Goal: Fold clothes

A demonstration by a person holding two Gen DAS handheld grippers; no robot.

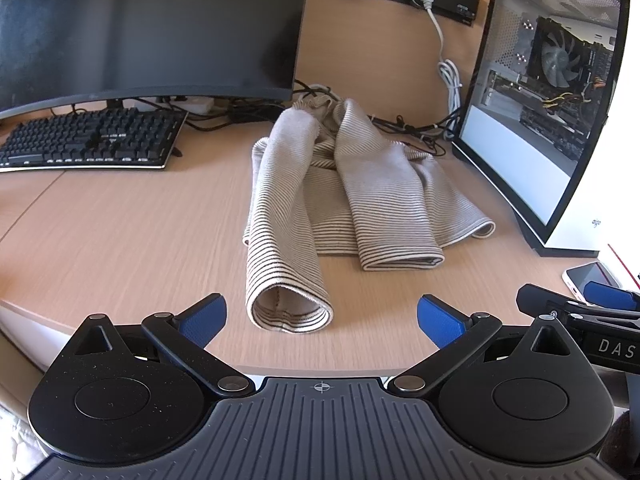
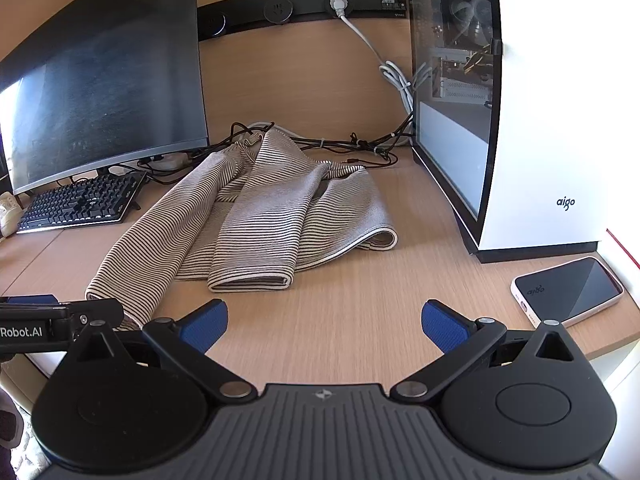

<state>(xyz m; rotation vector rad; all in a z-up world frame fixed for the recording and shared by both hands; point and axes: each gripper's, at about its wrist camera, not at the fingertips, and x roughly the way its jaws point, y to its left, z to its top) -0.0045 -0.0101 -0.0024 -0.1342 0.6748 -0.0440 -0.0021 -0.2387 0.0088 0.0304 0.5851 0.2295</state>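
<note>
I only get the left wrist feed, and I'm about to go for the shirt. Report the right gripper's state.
Observer: The right gripper is open with nothing in it, over bare desk in front of the shirt.
Operator: Tell me what the white thing at my right edge is.
Observer: A phone, lying flat with its screen up, beside the case but not touching it.
Operator: Say where the desk ends there.
Observer: Its edge passes close by the phone's near corner.
</note>
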